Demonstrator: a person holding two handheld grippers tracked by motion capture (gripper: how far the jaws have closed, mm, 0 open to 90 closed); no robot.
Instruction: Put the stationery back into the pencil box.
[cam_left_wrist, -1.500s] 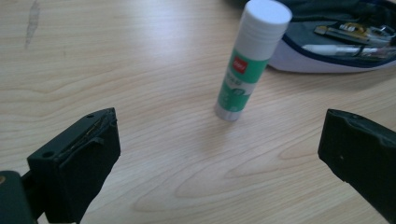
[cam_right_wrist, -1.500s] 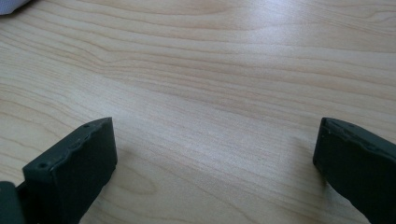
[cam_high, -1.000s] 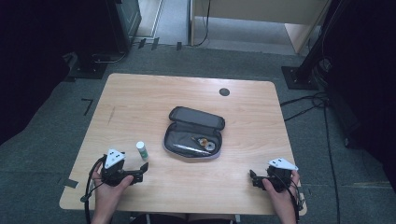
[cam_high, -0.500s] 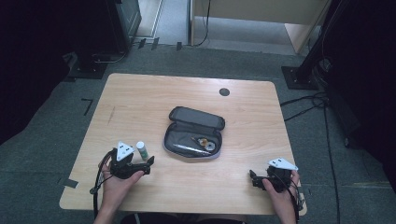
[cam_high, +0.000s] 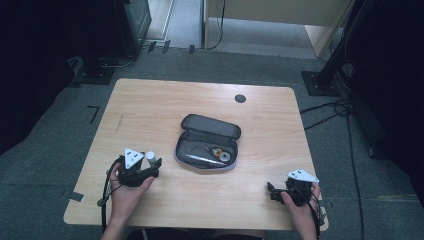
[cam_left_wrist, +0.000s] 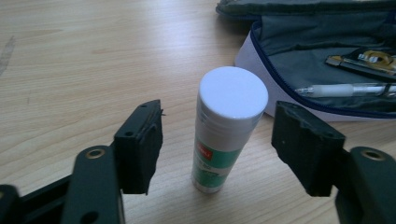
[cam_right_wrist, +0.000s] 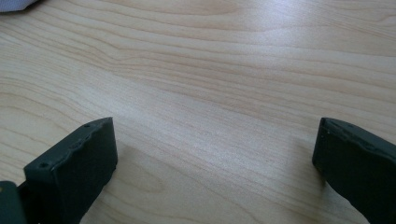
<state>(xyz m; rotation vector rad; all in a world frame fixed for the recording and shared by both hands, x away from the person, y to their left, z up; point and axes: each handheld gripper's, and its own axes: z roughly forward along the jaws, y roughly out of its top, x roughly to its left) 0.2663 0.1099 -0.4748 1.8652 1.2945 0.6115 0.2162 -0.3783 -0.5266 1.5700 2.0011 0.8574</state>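
A glue stick with a white cap and a green label stands upright on the wooden table, just left of an open grey pencil case. My left gripper has its jaws on either side of the glue stick. They have just been closing, but a gap remains on each side, so the gripper is open. In the high view the left gripper lies near the table's front left. My right gripper rests open at the front right, with bare wood between its jaws.
The pencil case holds a white pen and a small gold and black item. A dark round spot marks the far side of the table. Cables and stands sit on the floor behind.
My left gripper has moved right and a little forward, so its jaws now straddle the glue stick. The right hand has stayed put.
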